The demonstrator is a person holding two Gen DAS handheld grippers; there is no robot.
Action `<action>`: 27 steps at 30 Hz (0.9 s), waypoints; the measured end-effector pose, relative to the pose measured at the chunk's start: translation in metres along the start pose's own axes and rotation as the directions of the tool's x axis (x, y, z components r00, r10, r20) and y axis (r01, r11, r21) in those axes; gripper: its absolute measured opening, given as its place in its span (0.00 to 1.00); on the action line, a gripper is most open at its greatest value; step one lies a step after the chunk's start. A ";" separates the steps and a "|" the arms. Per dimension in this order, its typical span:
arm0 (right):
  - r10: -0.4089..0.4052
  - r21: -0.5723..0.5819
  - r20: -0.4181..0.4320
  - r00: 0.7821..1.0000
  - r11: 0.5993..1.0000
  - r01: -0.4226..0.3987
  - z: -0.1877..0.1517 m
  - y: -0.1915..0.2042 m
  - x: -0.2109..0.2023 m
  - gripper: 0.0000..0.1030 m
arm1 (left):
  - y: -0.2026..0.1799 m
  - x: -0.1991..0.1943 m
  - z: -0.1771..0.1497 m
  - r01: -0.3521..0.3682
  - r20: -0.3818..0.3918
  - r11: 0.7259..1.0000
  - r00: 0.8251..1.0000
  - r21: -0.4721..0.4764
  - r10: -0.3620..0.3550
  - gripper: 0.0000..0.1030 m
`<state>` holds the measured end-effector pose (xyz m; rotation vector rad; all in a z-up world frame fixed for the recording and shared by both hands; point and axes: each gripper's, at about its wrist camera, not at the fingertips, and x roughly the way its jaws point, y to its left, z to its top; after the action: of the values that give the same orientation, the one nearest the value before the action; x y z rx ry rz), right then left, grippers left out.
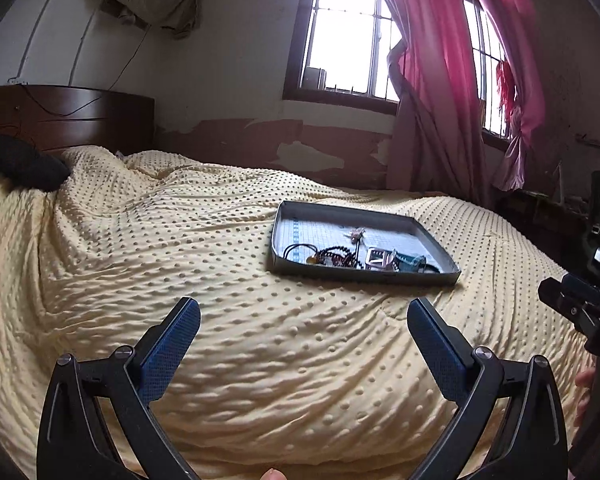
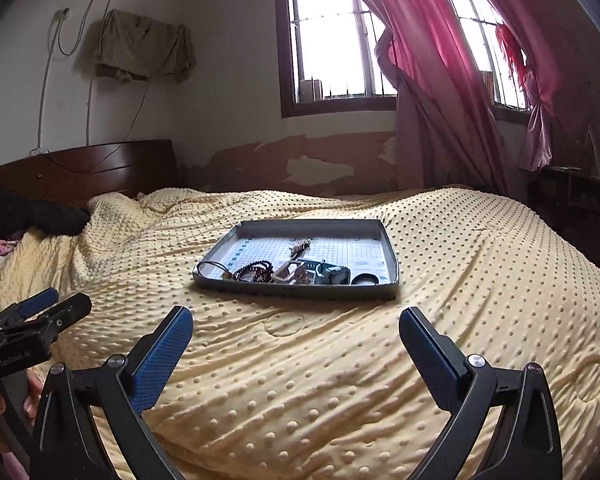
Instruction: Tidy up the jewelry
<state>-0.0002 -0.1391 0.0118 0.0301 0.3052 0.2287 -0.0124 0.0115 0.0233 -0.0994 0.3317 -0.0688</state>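
Jewelry (image 2: 284,270): heaped along the near wall of a shallow grey tray (image 2: 390,248); among it a dark red bead bracelet (image 2: 256,271), a black cord loop (image 2: 214,270) and a dark ring-shaped piece (image 2: 365,279).
Tray: lies flat on the bed (image 2: 340,380), near the middle, its far half bare with a grid-printed liner.
Bed: covered by a pale yellow dotted blanket; dark wooden headboard (image 1: 72,114) at the far left.
Left claw (image 1: 304,320): jaws spread wide, nothing between them, above the blanket, short of the tray.
Right claw (image 2: 296,328): jaws spread wide, nothing held, in front of the tray's near wall.
Background: barred window (image 2: 332,36) with pink curtains (image 2: 428,80).
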 end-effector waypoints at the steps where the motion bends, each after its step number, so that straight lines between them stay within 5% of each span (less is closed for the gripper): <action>1: 0.000 0.000 -0.006 1.000 1.000 0.000 -0.002 0.000 0.002 1.00 | 0.001 0.000 -0.003 -0.007 -0.003 1.000 1.000 -0.001 0.007 0.98; 27: -0.003 0.025 -0.061 0.998 1.000 0.004 -0.016 -0.002 0.021 1.00 | 0.004 0.014 -0.012 -0.018 -0.040 1.000 0.999 -0.018 0.017 0.98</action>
<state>0.0155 -0.1366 -0.0097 0.0480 0.3691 0.2226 -0.0027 0.0134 0.0065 -0.1134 0.3734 -0.0506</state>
